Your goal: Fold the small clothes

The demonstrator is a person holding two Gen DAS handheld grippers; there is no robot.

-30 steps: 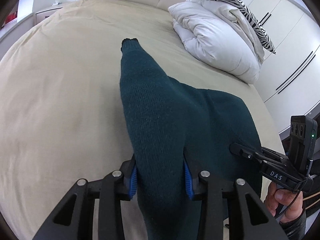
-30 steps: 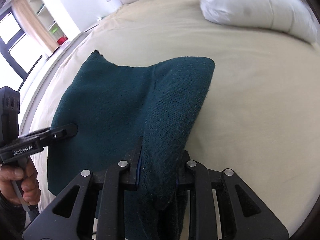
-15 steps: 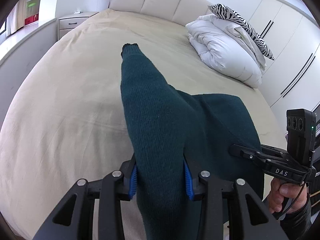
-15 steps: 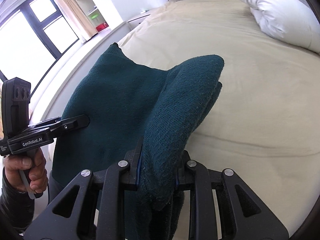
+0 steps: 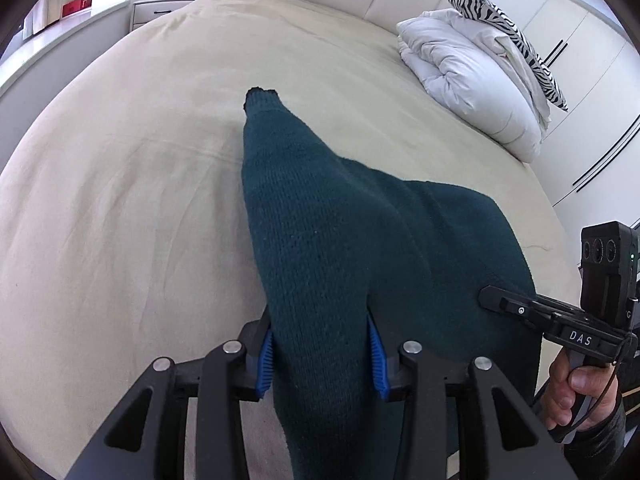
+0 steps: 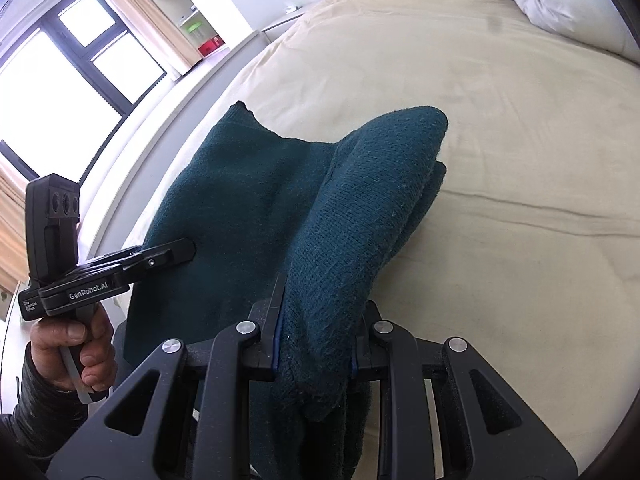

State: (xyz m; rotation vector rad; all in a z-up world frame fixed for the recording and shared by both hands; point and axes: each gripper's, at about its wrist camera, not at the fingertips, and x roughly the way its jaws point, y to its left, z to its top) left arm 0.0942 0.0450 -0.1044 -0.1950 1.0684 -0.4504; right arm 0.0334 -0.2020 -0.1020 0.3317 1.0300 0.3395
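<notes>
- You have the dark green knitted garment point(image 5: 320, 248) pinched in both grippers: the left gripper point(image 5: 320, 354) clamps a thick bunch of knit between its blue-padded fingers point(image 5: 265, 362), and the right gripper point(image 6: 314, 336) does the same with another bunch.
- Ahead of your left fingers the knit runs out in a narrowing strip, probably a sleeve, whose cuff point(image 5: 262, 94) lies on the bed point(image 5: 120, 200).
- Ahead of your right fingers the knit rises into a rounded, doubled hump, its far end just off the sheet; the rest spreads flat on the bed between the two grippers.
- This looks like the lift-and-carry part of a fold: the near edge is raised, not yet laid over.
- Next, I judge, you should carry both fingers forward together, level, so the held edge lands square on the far part.
- Open only once the knit rests flat; letting go early would let it bunch.
- The white duvet point(image 5: 472, 76) lies well beyond, clear of the fold.
</notes>
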